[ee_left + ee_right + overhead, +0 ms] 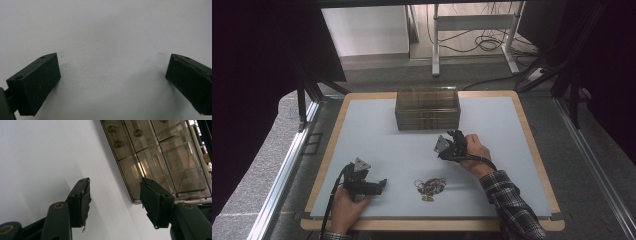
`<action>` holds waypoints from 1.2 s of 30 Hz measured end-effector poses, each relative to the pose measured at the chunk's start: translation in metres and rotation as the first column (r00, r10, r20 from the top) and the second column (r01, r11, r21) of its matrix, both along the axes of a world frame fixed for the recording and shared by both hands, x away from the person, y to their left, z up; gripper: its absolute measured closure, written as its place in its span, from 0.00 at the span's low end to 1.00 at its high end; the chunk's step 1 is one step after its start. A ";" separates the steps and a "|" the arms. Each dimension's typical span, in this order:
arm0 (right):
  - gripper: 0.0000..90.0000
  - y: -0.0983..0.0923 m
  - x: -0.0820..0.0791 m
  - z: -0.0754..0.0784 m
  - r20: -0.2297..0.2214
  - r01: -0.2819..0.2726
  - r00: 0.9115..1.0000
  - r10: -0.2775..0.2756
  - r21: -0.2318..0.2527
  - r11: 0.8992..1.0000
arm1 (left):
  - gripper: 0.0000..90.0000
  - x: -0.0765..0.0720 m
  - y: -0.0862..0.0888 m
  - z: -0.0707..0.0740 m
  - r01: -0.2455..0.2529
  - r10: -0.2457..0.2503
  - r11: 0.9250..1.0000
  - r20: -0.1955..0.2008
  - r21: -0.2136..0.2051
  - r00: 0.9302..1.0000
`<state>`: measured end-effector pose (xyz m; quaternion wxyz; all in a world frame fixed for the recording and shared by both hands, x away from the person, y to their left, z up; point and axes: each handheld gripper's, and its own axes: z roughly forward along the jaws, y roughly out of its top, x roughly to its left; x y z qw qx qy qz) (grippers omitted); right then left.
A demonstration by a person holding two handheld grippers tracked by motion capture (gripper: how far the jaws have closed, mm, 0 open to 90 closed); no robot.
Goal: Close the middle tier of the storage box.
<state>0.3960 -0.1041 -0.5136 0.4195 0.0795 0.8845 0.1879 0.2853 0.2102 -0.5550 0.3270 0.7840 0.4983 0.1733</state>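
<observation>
drawer box [427, 109]: clear glossy plastic (smoky tint) | table [377, 135]: smooth matt top, wood edge

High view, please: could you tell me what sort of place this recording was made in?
Probably a lab or workshop recording station: a pale work board with a wooden rim sits between metal rails, dark curtains hang alongside, and loose cables trail across the floor under a metal desk frame.

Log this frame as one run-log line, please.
left claw: open, empty, on table | right claw: open, empty, near clear drawer box | jewellery pile: untouched
</observation>
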 end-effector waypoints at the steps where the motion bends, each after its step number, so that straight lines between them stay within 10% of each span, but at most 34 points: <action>1: 0.46 0.002 0.001 0.000 0.012 -0.003 1.000 0.003 -0.018 1.000 | 0.00 0.000 0.000 0.000 0.001 -0.001 1.000 -0.001 0.000 1.000; 36: 0.48 0.031 0.016 -0.004 0.141 0.007 0.990 0.016 -0.162 0.987 | 0.00 0.000 0.000 0.000 0.002 -0.002 1.000 -0.001 -0.001 1.000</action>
